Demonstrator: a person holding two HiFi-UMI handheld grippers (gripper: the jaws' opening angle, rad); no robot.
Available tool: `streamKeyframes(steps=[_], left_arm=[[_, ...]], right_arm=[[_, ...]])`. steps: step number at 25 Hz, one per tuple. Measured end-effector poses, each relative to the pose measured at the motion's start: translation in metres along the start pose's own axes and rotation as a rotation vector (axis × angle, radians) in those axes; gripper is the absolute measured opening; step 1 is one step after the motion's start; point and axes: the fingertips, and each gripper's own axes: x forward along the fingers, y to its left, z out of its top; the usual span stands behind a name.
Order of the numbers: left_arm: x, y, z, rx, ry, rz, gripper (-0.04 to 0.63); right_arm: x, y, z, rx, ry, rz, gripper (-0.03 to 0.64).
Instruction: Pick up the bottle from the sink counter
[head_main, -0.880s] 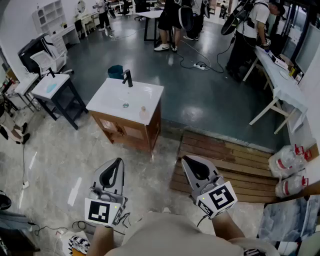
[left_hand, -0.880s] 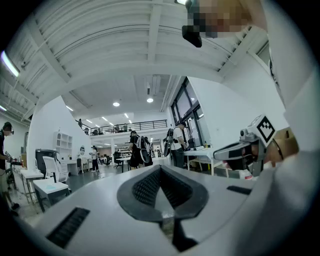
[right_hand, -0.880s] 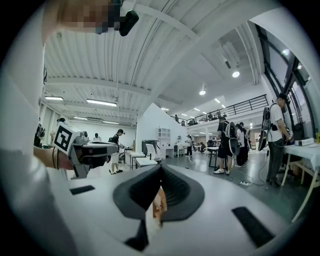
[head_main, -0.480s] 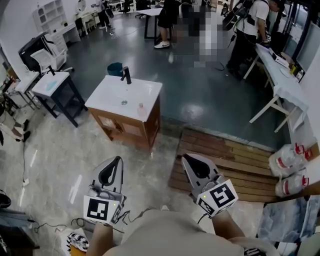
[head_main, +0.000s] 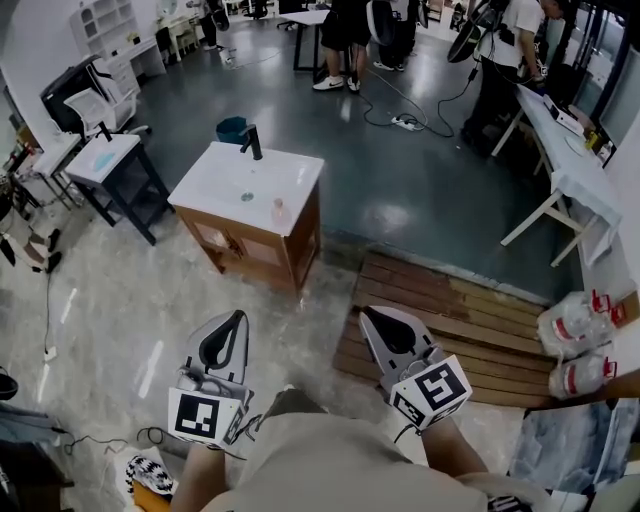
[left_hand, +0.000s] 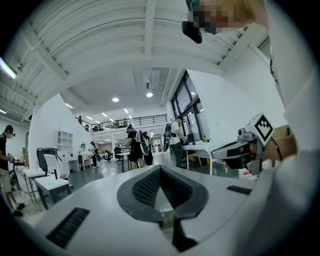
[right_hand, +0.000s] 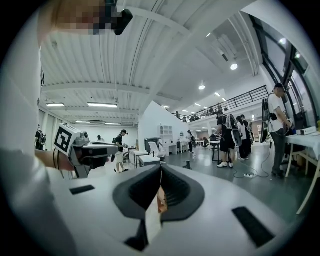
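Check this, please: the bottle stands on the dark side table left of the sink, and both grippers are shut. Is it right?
No: the head view shows the bottle on the white sink counter. The left gripper and right gripper are shut.

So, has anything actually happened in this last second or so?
Hardly. The view has shifted a little, so the sink cabinet sits slightly higher in the head view. Nothing was grasped or released: left gripper and right gripper stay shut and empty, far from the bottle, which still stands on the counter.
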Motion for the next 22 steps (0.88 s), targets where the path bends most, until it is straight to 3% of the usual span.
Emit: streamKeyframes(steps=[8, 13, 19, 22], left_arm=[[0.024, 0.003, -0.008, -0.001, 0.004, -0.003, 0.006], [0.046, 0.006, -0.017, 0.003, 0.003, -0.024, 0.006], [0.072, 0.019, -0.020, 0.023, 0.016, -0.044, 0.006], [0.087, 0.028, -0.027, 0.027, 0.028, -0.061, 0.006]], right_arm=[[0.014, -0.018, -0.010, 0.011, 0.021, 0.005, -0.003], [0.030, -0.034, 0.000, 0.075, -0.046, -0.014, -0.003], [0.060, -0.043, 0.001, -0.033, -0.020, -0.044, -0.003], [0.075, -0.049, -0.006, -0.029, -0.002, -0.052, -0.003]])
